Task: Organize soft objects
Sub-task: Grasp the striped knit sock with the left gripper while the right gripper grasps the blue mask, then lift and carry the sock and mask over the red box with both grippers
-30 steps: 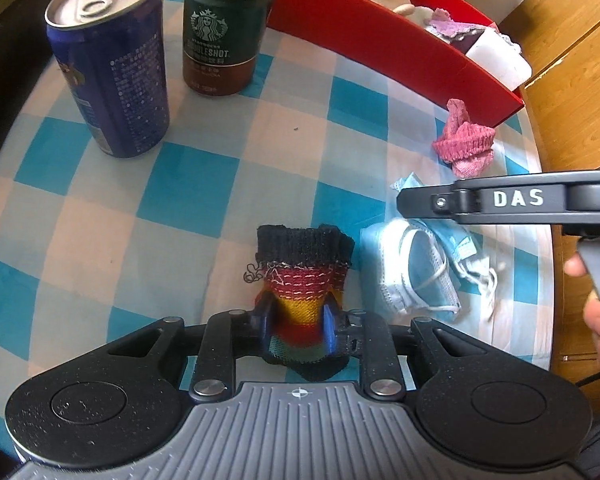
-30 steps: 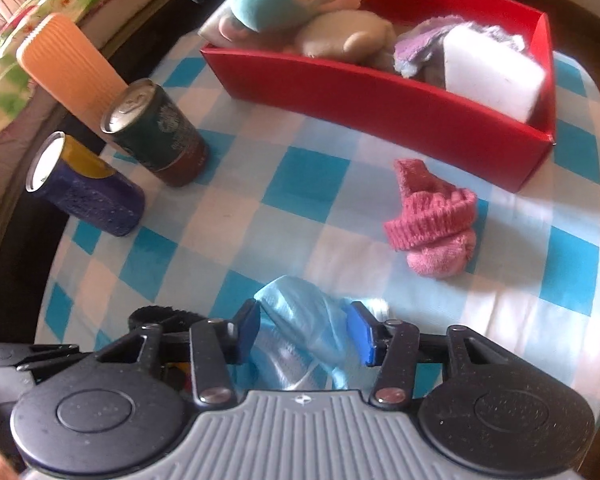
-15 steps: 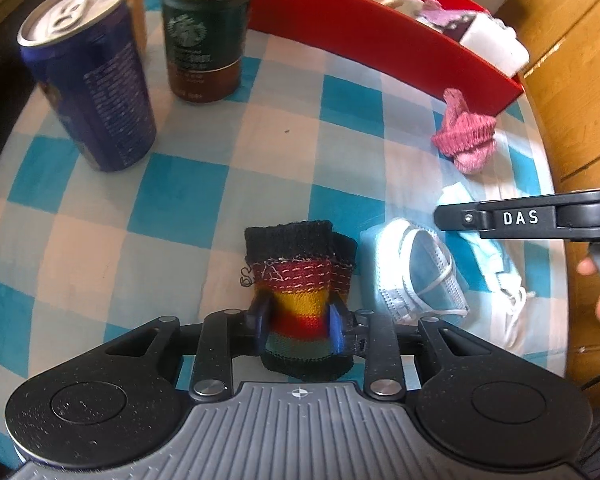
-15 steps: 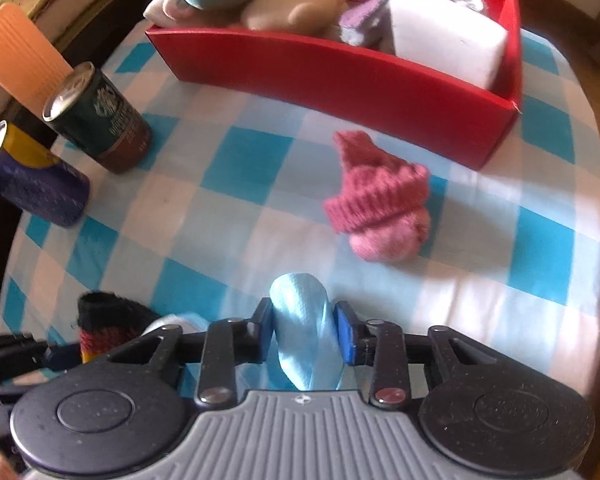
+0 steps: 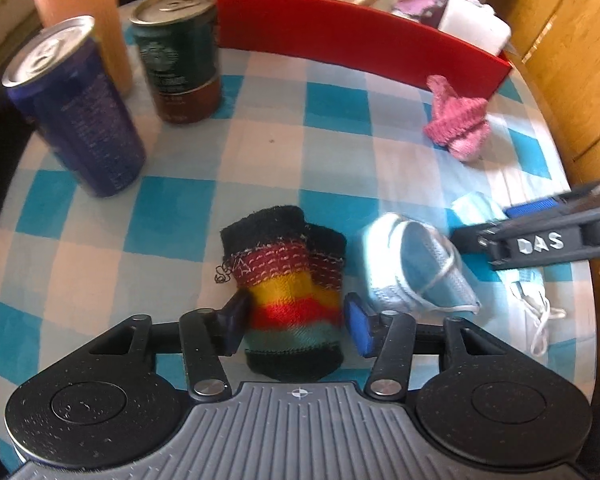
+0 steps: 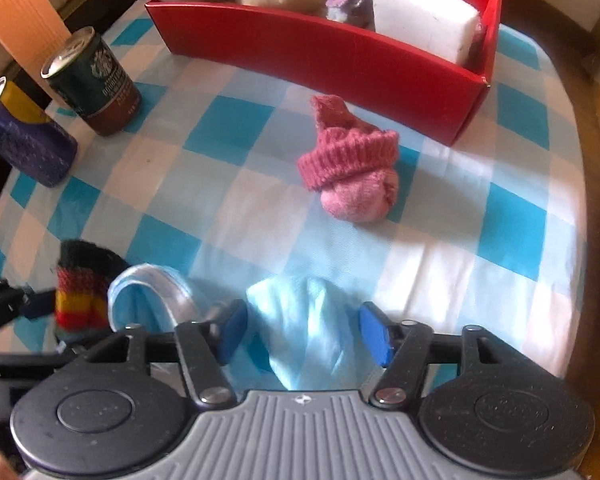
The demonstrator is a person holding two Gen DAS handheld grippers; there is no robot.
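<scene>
Both grippers' jaws have just been opening, pads clear: left gripper [image 5: 294, 324] straddling striped knitted sock [image 5: 290, 288], right gripper [image 6: 302, 336] straddling crumpled light-blue face mask [image 6: 304, 332], probably regripping before red cardboard box [image 6: 340, 52].

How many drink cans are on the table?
2. The blue can stands at the table's left edge; the green-and-brown coffee can stands just beyond it, near the red box's left end. More could be out of frame.
</scene>
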